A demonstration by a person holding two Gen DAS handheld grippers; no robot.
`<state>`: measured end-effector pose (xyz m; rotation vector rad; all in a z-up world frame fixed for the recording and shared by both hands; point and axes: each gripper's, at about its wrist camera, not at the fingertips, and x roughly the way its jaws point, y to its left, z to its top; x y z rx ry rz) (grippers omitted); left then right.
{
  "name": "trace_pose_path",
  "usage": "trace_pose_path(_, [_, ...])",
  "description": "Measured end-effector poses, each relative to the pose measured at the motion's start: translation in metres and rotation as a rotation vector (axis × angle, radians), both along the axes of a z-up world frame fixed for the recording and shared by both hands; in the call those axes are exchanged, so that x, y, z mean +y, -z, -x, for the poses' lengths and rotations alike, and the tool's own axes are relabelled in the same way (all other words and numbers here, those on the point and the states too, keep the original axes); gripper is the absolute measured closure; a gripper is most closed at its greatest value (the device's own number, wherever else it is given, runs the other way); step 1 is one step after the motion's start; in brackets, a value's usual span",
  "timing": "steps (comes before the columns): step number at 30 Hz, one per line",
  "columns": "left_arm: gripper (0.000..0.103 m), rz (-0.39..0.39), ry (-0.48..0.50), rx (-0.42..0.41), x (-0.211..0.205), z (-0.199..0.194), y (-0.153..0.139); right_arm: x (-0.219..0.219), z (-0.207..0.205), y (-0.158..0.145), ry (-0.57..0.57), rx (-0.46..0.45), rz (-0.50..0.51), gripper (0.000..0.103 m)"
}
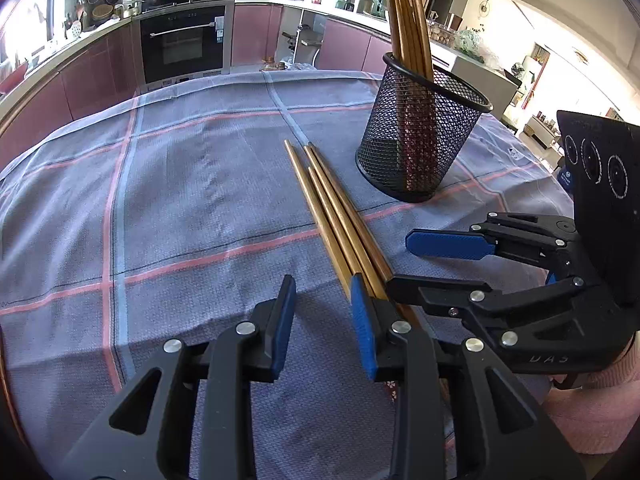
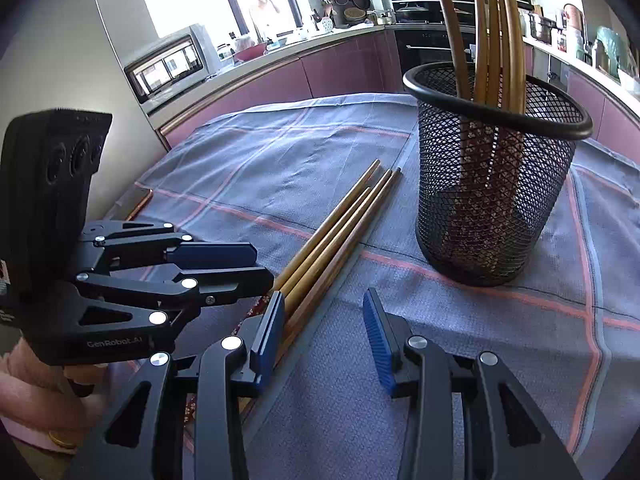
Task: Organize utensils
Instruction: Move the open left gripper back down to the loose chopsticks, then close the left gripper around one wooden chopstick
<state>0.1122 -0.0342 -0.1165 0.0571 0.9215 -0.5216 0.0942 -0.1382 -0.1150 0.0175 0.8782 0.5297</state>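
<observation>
Both the left gripper (image 1: 324, 320) and right gripper (image 2: 324, 336) hung unclenched beside four loose chopsticks (image 1: 336, 216) lying near the mesh holder (image 1: 416, 136); best pinched singly, near one end.

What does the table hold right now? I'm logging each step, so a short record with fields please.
surface: table under a checked cloth
holder: black mesh cup, upright
in holder: several chopsticks, standing
loose: four chopsticks lying side by side on the cloth beside the cup
left gripper: open, empty, by the near ends of the loose chopsticks
right gripper: open, empty
</observation>
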Motion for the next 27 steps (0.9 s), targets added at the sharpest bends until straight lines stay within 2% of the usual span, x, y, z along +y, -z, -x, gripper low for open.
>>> trace_pose_path(4, [0.074, -0.001, 0.001, -0.002, -0.001, -0.001, 0.001, 0.002, 0.002, 0.001, -0.004, -0.015, 0.035, 0.064])
trace_pose_path(15, [0.073, -0.011, 0.008, -0.002, -0.004, -0.006, 0.002, 0.0, 0.001, 0.001, 0.008, -0.007, 0.051, 0.067])
trace_pose_path(27, [0.074, -0.063, 0.014, -0.011, -0.016, -0.02, 0.002, -0.002, 0.001, 0.001, 0.011, -0.004, 0.053, 0.068])
